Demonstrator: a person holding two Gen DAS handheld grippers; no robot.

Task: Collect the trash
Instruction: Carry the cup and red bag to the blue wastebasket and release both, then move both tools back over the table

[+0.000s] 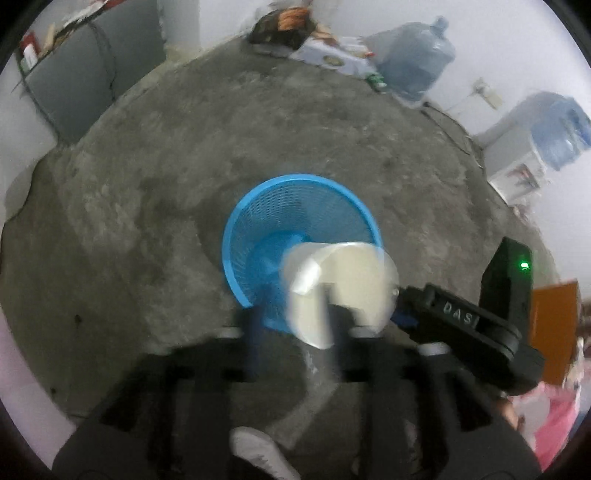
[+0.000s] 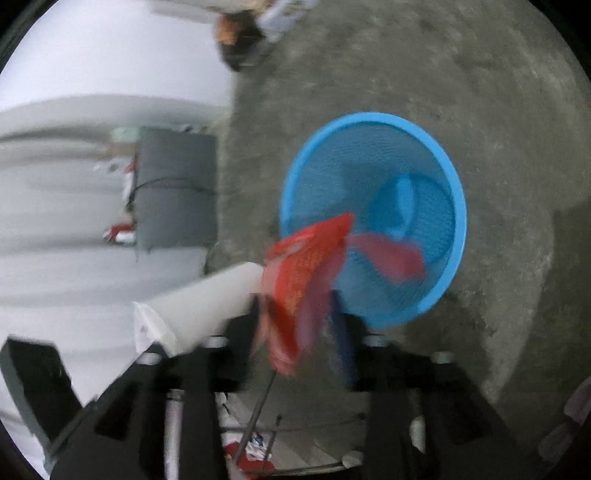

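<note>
A blue mesh basket (image 1: 295,179) stands on the concrete floor, just ahead of both grippers. My left gripper (image 1: 295,332) points down at its near rim with the jaws apart. A blurred white paper cup (image 1: 343,284) hangs by the right finger, and the left finger is clear of it. In the right wrist view the basket (image 2: 369,116) lies ahead to the right. My right gripper (image 2: 301,332) stands open, with a blurred red wrapper (image 2: 306,273) loose between its fingers at the basket's rim. The cup (image 2: 207,299) shows there at the left.
A grey cabinet (image 1: 74,85) stands at the left wall. Two blue water jugs (image 1: 413,62) (image 1: 557,129) and a pile of bags (image 1: 288,26) line the far wall. A white shoe (image 1: 258,454) is below me, and an orange board (image 1: 552,325) is at the right.
</note>
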